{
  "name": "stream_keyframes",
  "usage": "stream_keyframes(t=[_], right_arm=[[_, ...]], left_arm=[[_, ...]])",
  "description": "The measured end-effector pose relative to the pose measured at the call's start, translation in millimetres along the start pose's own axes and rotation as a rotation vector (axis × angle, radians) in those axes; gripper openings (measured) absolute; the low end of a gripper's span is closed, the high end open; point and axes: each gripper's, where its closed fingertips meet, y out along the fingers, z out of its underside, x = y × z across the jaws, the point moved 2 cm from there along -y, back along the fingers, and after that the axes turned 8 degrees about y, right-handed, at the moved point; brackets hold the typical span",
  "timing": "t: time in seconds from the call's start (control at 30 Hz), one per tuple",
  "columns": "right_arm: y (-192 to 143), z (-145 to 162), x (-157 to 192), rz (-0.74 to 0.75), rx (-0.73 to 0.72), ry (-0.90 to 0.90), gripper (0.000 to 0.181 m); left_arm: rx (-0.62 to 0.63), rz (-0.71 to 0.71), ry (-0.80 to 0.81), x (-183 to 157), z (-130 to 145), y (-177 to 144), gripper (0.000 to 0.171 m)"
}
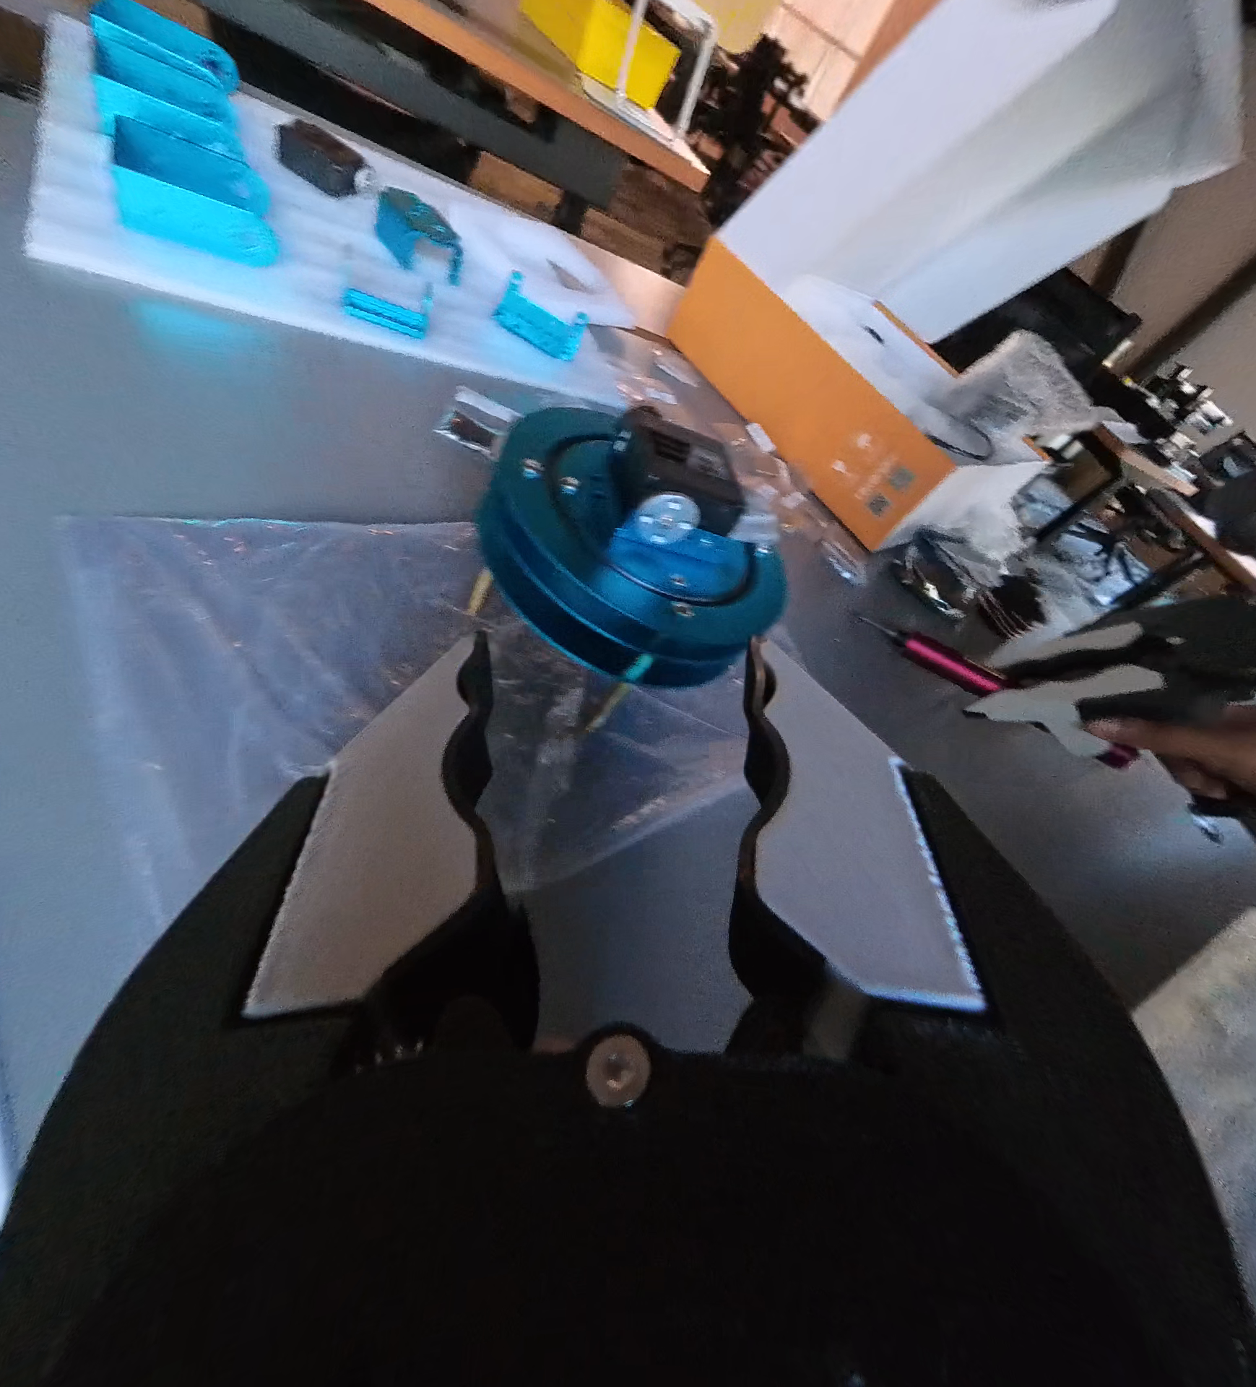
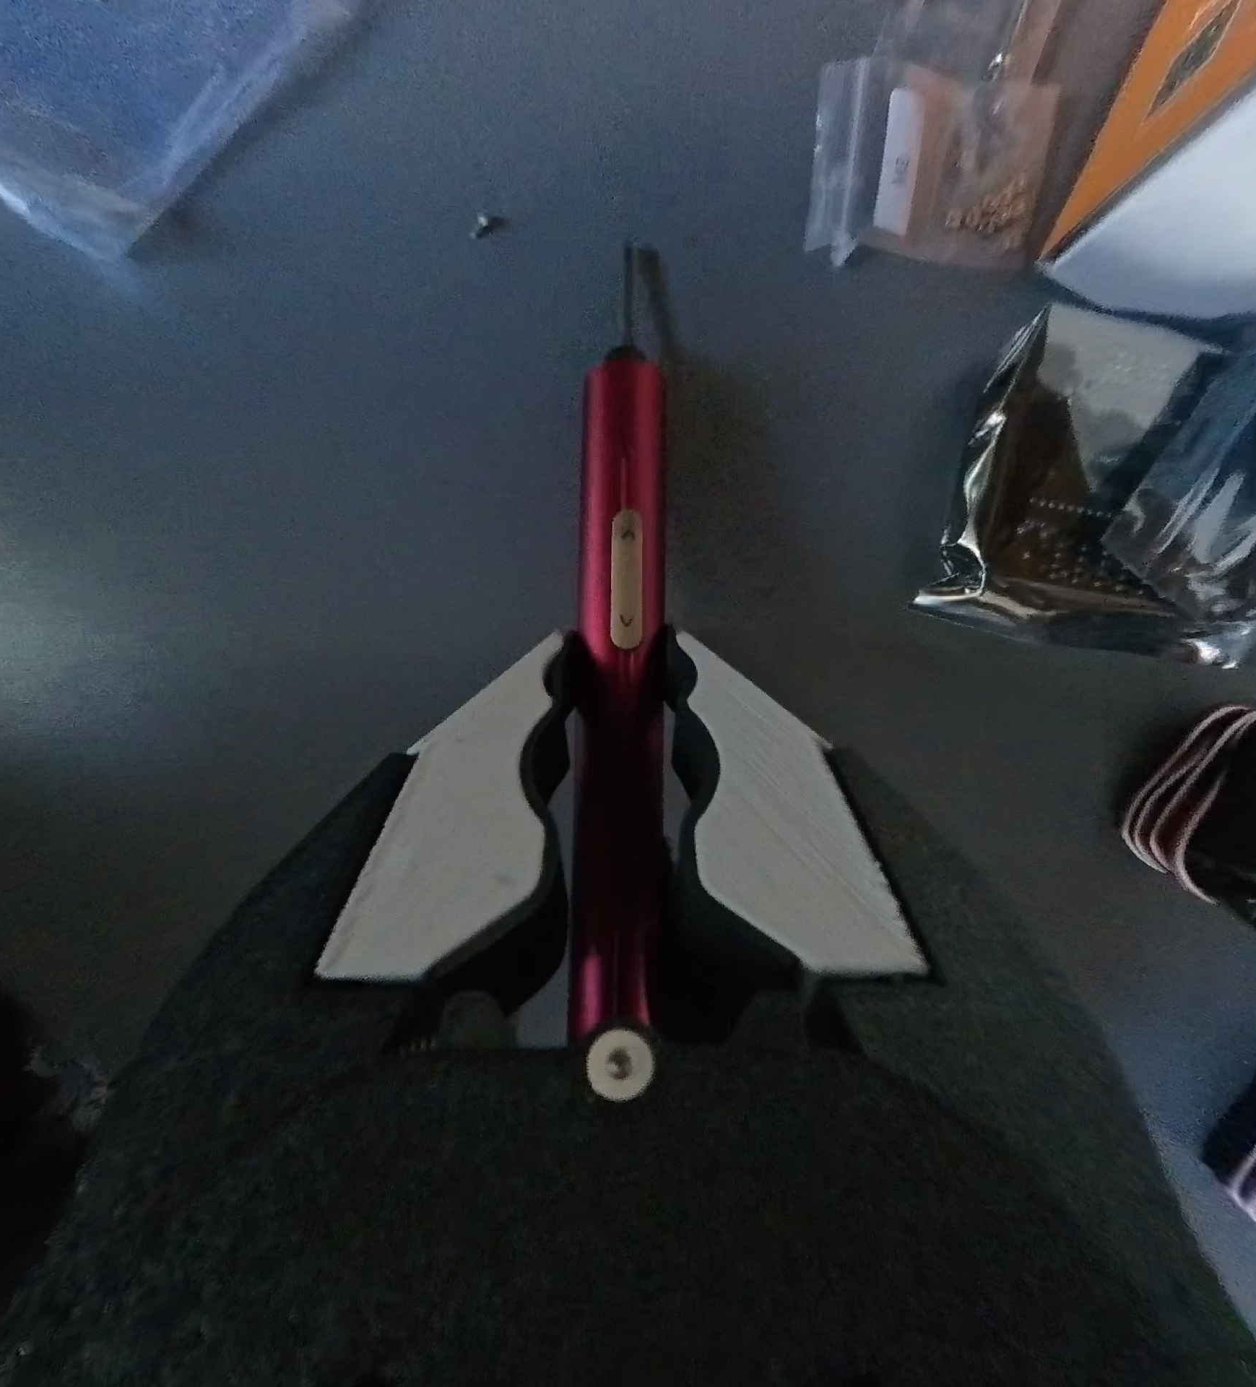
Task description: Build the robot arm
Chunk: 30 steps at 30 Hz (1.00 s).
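Note:
In the left wrist view, my left gripper (image 1: 616,649) is open, its fingers wide apart. A round blue metal assembly (image 1: 632,548) with a black block on top stands just beyond the fingertips on thin brass legs, over a clear plastic sheet (image 1: 249,638). Neither pad presses on it. My right gripper (image 2: 621,653) is shut on a magenta pen-shaped electric screwdriver (image 2: 621,488), which points forward, its bit just above the grey table (image 2: 272,450). A small screw (image 2: 484,224) lies left of the bit. The right gripper (image 1: 1060,690) and its screwdriver (image 1: 947,660) also show in the left wrist view.
Blue metal brackets (image 1: 182,172) lie on white foam at the far left, with smaller blue parts (image 1: 534,319) nearer. An orange and white box (image 1: 820,390) stands at the right. Silver bags (image 2: 1105,525), clear parts bags (image 2: 940,150) and dark striped items (image 2: 1210,795) lie to the right. My hands' fingertips stand some 35 cm from each other.

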Motion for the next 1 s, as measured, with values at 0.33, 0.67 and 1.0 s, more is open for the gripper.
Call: stream_keyframes(t=[0.33,0.67,1.0], right_arm=[[0,-7,-2,-0.162,-0.092,0.110,0.036],[13,-168,128,-0.615,-0.389,-0.495,0.113],[73,-192,170,-0.675,-0.274,-0.757,0.105]], left_arm=[[0.102,0.000,0.093,-14,25,38,0.064],[0.087,0.249,-0.534,-15,19,53,0.070],[0.004,0.290,-0.773,4,15,56,0.038]])
